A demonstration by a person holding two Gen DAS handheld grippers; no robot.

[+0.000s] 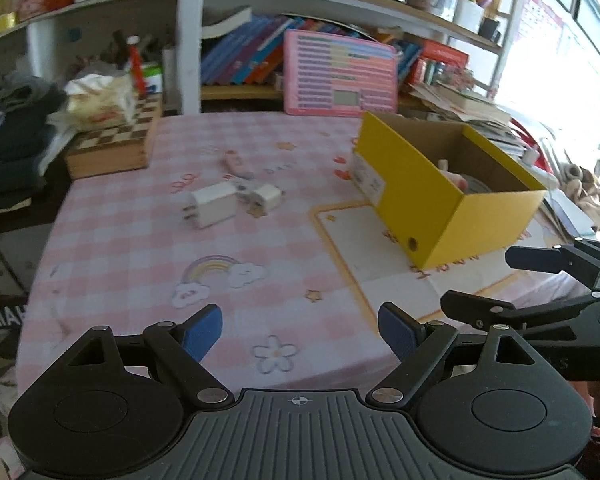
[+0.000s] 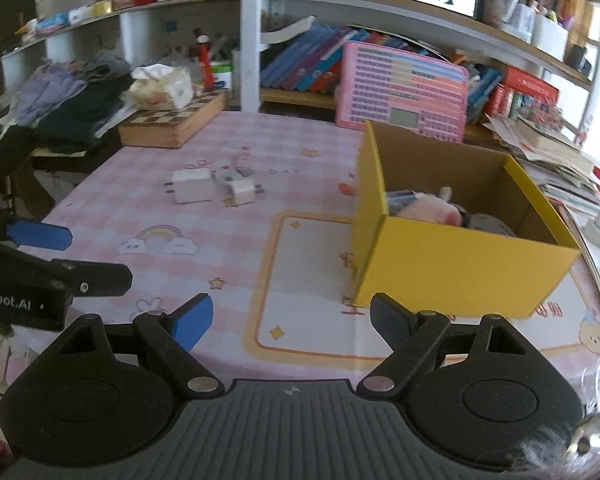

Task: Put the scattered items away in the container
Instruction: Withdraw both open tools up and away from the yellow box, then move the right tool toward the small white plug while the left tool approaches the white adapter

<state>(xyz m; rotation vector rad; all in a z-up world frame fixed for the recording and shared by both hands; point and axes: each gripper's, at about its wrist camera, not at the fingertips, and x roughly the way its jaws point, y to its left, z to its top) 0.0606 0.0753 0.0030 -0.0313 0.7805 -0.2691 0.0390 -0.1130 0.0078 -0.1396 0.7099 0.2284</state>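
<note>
Both my grippers, left [image 1: 300,334] and right [image 2: 291,322], gape empty. "Robot.AI" marks my left one. Chargers [image 2: 192,187] lie mid-table, well apart from the yellow box [image 2: 460,260].

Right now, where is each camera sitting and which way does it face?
Left wrist: on the left tool, angled down over the table at the chargers; its own open fingers show, the right tool at right.
Right wrist: on the right tool, facing the yellow box; open fingers show, left tool at left.
Shared: chargers, box, table, pink board.
</note>
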